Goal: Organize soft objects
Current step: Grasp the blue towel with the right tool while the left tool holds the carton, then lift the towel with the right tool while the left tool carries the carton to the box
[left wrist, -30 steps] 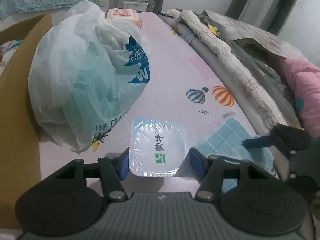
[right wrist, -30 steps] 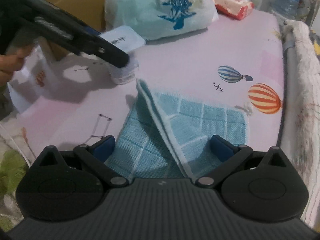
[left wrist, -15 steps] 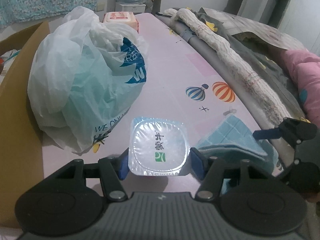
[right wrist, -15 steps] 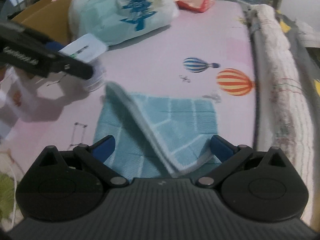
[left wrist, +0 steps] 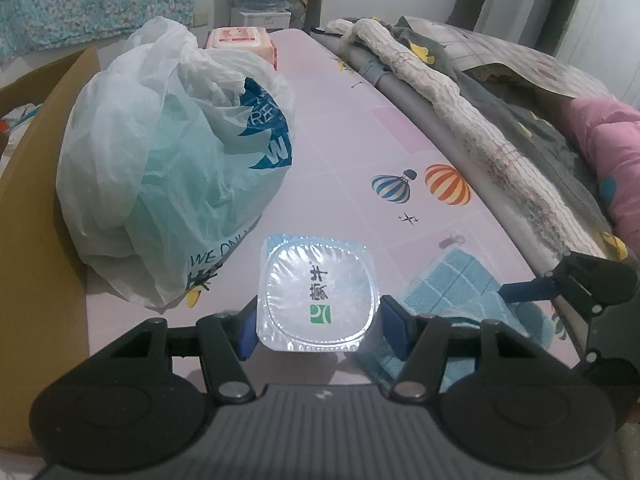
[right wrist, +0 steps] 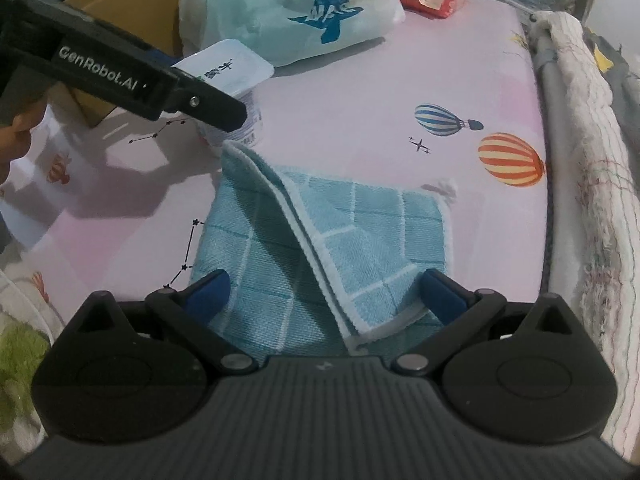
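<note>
Blue cloth (right wrist: 320,248) between right gripper (right wrist: 326,294) pads (untouched)

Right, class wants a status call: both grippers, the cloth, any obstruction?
Left gripper shut on yogurt cup. Right gripper open, straddling half-folded blue cloth. Cup beside cloth's far corner; plastic bag behind.

The right gripper (right wrist: 324,288) stands open over a folded blue checked cloth (right wrist: 320,240) on the pink table (right wrist: 360,100). At ten o'clock the left gripper (right wrist: 216,110) clamps a foil-lidded cup (right wrist: 228,76); a plastic bag (right wrist: 288,4) sits at twelve.
</note>
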The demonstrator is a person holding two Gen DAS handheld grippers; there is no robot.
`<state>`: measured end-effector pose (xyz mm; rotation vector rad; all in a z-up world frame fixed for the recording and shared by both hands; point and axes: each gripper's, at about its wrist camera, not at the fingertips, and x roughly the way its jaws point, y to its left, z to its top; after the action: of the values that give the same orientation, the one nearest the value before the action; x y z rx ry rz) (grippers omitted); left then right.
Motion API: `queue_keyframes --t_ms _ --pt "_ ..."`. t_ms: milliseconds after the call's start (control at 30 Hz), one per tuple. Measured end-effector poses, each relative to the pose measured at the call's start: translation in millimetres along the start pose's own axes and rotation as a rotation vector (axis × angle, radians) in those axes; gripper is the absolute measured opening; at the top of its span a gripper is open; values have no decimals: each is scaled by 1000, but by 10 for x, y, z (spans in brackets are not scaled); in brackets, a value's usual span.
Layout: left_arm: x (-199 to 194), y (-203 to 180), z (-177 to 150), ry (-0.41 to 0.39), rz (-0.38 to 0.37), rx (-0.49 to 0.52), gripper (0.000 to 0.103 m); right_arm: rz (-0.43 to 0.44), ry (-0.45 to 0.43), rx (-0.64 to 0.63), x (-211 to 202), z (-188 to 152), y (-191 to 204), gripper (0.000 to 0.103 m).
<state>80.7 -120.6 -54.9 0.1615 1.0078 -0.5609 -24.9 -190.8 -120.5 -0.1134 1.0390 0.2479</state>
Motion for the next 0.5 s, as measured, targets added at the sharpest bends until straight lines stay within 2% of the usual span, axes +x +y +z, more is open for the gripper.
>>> queue_keyframes --t_ms 33,167,300,333,400,500 --pt "-3 -6 -2 -1 1 3 62 -10 0 6 -8 8 9 98" --pt "-2 -26 -5 -5 6 9 61 -37 -8 53 -54 42 -53 72" --pt "-4 -48 -14 -9 14 14 61 -58 -12 66 -84 47 -80 59" --pt "-6 -53 -17 -12 15 14 61 -63 -17 68 -89 49 -72 53" --pt "-12 -59 -28 -16 17 13 61 -76 -28 73 -100 60 -48 35" --pt "-37 -66 -56 -21 6 21 61 -90 -54 120 -127 67 -66 21"
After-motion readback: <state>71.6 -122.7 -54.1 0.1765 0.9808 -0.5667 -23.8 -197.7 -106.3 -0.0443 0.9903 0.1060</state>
